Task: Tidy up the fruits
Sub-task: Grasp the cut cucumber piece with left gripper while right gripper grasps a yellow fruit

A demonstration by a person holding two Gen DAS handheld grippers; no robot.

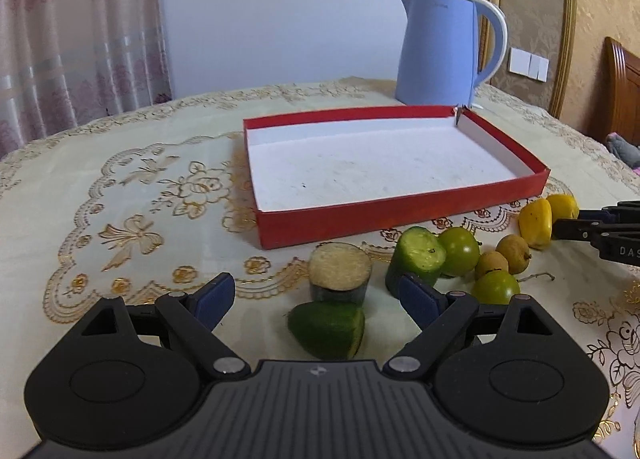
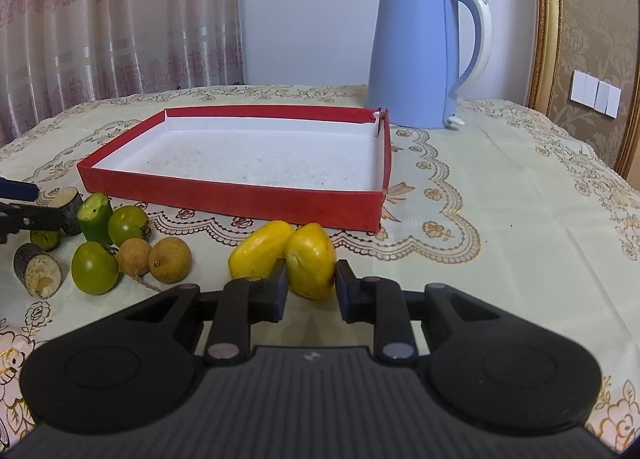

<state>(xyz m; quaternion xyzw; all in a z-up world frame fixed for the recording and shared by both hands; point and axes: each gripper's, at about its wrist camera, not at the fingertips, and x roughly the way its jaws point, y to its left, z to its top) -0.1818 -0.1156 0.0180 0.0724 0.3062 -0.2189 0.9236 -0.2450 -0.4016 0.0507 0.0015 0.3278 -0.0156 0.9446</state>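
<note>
left claw (image 1: 316, 301) wide open over bench (image 1: 120, 179), nothing gripped; eggplant chunk (image 1: 340, 271) & cucumber end (image 1: 328, 329) sit btwn its fingers. red tray (image 1: 400, 215) beyond, kettle (image 1: 440, 51) behind. right view: right claw (image 2: 311, 283) clamped on yellow fruit (image 2: 310, 261), 2nd yellow piece (image 2: 260, 247) touching it, just in front of tray.

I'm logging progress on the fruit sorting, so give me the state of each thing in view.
Red box: empty.
Left hand-held gripper: open, holding nothing.
Right hand-held gripper: shut on a yellow fruit.
Second yellow fruit: on the cloth.
Kettle: upright, lid shut.
</note>
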